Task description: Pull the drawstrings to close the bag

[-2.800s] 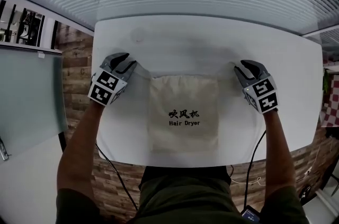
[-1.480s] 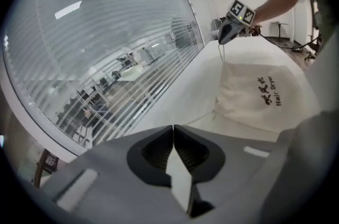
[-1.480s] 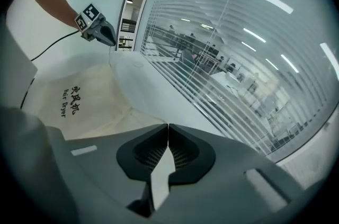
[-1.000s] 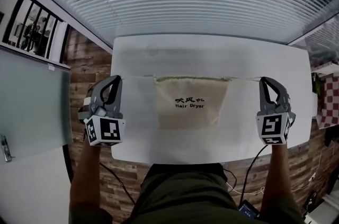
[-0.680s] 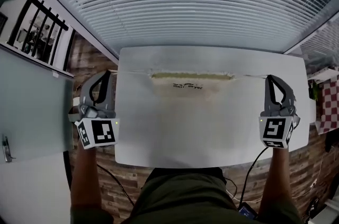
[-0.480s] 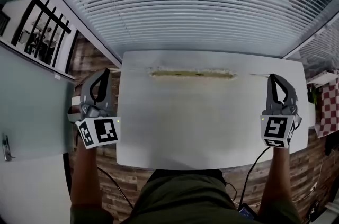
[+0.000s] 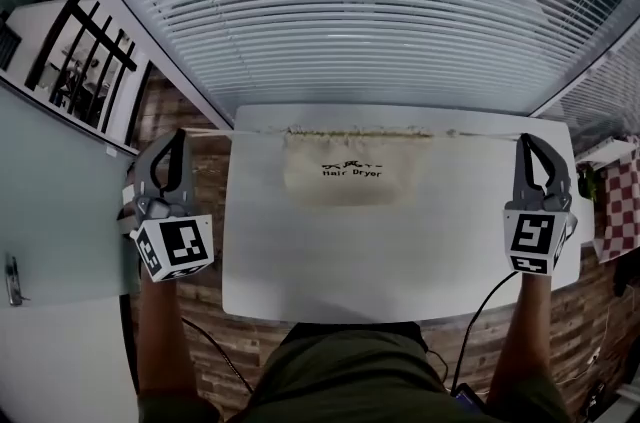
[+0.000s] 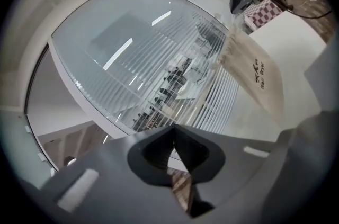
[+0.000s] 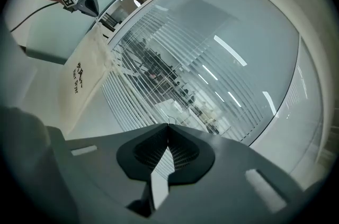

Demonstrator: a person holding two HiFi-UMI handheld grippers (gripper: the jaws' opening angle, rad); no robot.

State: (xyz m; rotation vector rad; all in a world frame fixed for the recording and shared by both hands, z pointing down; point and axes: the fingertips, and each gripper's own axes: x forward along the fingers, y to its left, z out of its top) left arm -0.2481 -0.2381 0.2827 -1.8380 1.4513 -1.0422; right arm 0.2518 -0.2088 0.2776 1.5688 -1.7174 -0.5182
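Bag (image 7: 348, 173): cream cloth, printed "Hair Dryer". In the head view the bag hangs at 12 o'clock from the middle of the white table (image 7: 400, 256), strung between the two grippers. Whether its lower edge touches the table cannot be told.
Left side: the left gripper (image 7: 180, 135) sits at 9 o'clock from the bag. Its jaws are pressed together on the left drawstring (image 7: 235, 133), and its own view shows the tips meeting with no gap.
Right side: the right gripper (image 7: 529, 140) sits at 3 o'clock from the bag. Its jaws are likewise clamped together, on the right drawstring (image 7: 480, 135).
Cords: both run straight and taut from the mouth out to the gripper tips.
Mouth: the top hem (image 7: 360, 133) is ruffled, and the left gripper view shows gathers there. It spans nearly the bag's full width.
Done: each cord is gripped and drawn outward, and puckering has begun.
Left to do: the mouth looks far from cinched. The grippers likely need to pull farther toward 9 and 3 o'clock until the hem bunches tight.
Progress: judged about midway.
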